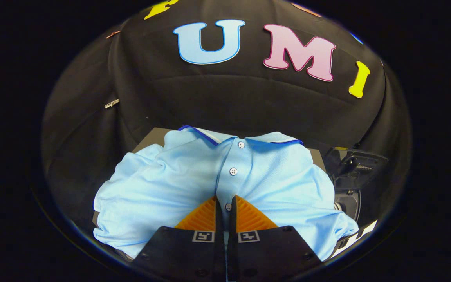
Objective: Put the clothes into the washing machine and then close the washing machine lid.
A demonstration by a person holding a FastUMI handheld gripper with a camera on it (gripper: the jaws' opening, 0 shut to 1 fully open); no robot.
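Close in, gripper (pixel 225 205) fingers pinched nearly together on the button strip of the light blue shirt (pixel 170 184), fabric bunched around them. Shirt lies crumpled over a dark box (pixel 151 137). Beyond and right, a black machine (pixel 352 172), partly hidden.

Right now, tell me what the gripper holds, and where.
The gripper is shut on the shirt, pinching its button placket at the lowest visible button.
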